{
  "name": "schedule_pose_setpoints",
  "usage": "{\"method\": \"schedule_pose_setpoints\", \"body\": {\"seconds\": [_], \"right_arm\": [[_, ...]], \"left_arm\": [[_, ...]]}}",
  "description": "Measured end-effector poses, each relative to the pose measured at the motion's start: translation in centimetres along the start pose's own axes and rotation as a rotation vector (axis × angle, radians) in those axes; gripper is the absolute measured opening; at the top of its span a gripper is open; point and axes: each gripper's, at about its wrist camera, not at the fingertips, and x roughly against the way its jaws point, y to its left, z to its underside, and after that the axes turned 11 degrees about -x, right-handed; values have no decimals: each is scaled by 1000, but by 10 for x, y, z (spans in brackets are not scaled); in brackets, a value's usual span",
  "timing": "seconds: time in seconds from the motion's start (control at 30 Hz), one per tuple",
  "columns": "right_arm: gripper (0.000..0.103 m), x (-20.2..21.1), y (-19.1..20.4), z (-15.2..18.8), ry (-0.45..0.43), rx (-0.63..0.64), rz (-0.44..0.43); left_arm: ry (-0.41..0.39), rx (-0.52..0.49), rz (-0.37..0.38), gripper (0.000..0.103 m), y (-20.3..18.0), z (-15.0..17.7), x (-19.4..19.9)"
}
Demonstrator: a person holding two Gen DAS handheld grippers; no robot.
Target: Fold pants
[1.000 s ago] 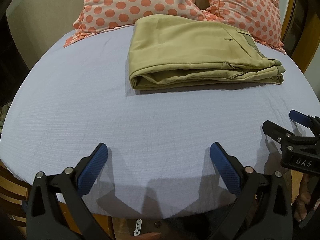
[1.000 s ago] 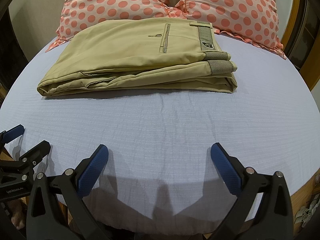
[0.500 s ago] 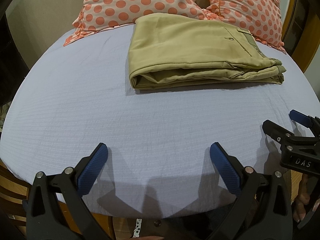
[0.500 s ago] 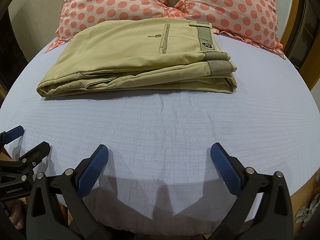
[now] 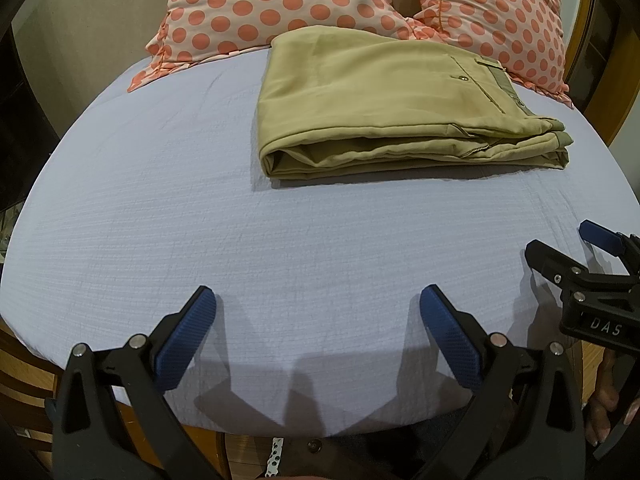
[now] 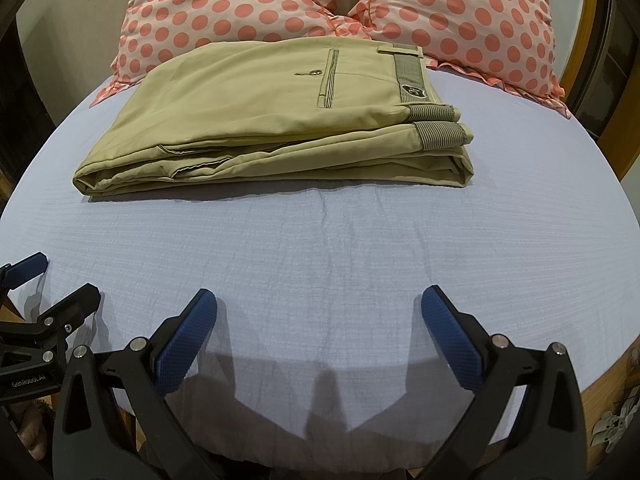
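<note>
The khaki pants (image 5: 384,108) lie folded in a flat stack on the pale blue bed sheet (image 5: 240,240), at the far side next to the pillows. They also show in the right wrist view (image 6: 280,120), waistband to the right. My left gripper (image 5: 318,320) is open and empty, low over the near edge of the bed, well short of the pants. My right gripper (image 6: 319,320) is open and empty too, beside it; it shows at the right edge of the left wrist view (image 5: 560,248).
Two pink pillows with coral dots (image 6: 320,4) lean at the head of the bed behind the pants. A wooden bed frame (image 5: 600,80) rises at the right. The sheet (image 6: 320,248) between grippers and pants is bare.
The pants and both grippers stay almost still; the views shift only slightly.
</note>
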Motion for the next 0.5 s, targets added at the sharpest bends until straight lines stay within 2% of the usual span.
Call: {"method": "schedule_pose_setpoints", "body": {"seconds": [0.5], "right_arm": [[102,0,0,-1,0,-2,0]], "left_arm": [[6,-1,1,101,2,-2,-2]]}}
